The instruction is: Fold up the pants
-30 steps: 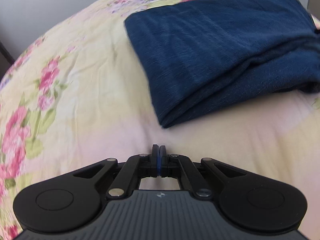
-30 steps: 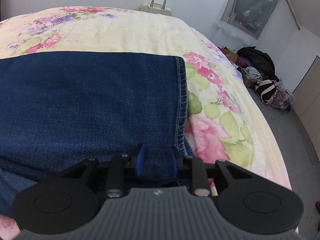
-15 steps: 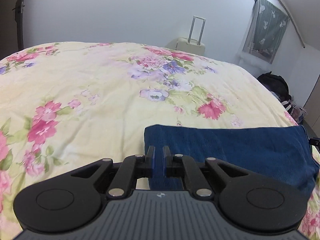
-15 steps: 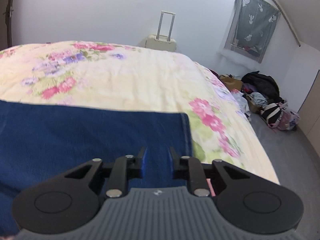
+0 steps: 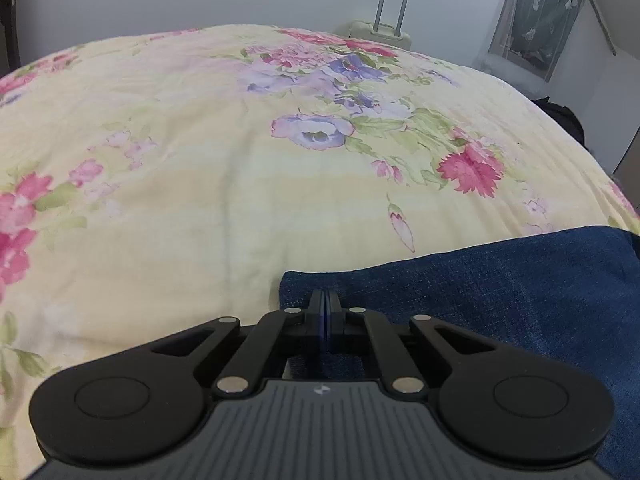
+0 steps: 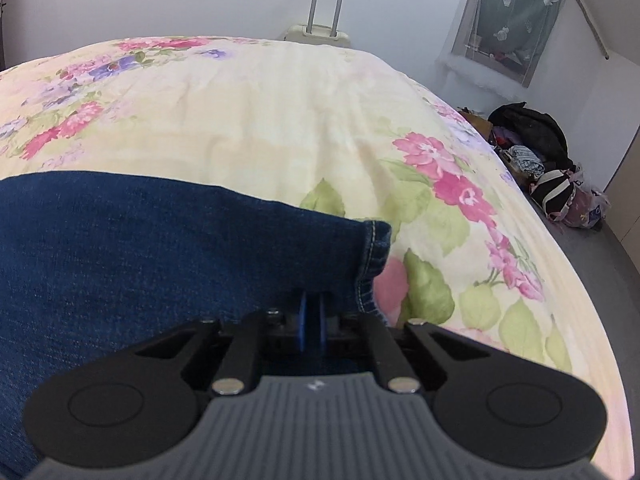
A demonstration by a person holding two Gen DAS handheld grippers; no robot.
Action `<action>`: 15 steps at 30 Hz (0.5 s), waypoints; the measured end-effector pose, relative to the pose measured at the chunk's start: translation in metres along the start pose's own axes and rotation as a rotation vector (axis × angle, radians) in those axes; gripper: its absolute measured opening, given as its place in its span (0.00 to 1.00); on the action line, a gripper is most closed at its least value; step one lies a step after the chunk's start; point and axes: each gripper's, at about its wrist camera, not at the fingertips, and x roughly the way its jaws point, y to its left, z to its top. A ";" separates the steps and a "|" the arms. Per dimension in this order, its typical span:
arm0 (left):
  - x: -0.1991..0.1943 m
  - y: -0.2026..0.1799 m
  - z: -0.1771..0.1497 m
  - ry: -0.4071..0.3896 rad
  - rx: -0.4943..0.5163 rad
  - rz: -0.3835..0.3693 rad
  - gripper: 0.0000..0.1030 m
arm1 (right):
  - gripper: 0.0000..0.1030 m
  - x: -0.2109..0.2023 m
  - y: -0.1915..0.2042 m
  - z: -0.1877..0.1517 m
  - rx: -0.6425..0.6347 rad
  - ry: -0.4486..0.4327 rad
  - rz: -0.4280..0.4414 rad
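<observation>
Dark blue denim pants (image 5: 500, 296) lie folded on a floral bedspread (image 5: 240, 168). In the left wrist view my left gripper (image 5: 325, 308) is shut at the pants' left corner, fingers pressed together with cloth around them. In the right wrist view the pants (image 6: 160, 248) fill the lower left, with the stitched hem (image 6: 374, 256) at the right end. My right gripper (image 6: 312, 312) is nearly closed on the denim just left of the hem. The cloth between the pads is hidden.
The bedspread (image 6: 280, 112) stretches ahead. A cream suitcase (image 6: 320, 34) stands against the far wall. Bags and clothes (image 6: 536, 152) are piled on the floor to the right of the bed. A curtained window (image 6: 512, 20) is at upper right.
Both grippers dropped onto the near edge of the pants and closed: the left, slightly open half a second ago, is shut; the right narrowed from wide open to nearly closed.
</observation>
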 end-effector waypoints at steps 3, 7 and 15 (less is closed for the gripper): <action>-0.037 -0.008 -0.004 -0.031 0.064 0.029 0.04 | 0.00 -0.015 -0.001 0.004 -0.009 -0.014 -0.036; -0.088 -0.023 -0.029 -0.051 0.106 -0.039 0.04 | 0.00 -0.060 0.000 -0.003 -0.019 -0.064 -0.024; -0.098 -0.051 -0.085 0.043 0.179 -0.025 0.04 | 0.04 -0.110 0.008 -0.061 -0.020 -0.063 0.080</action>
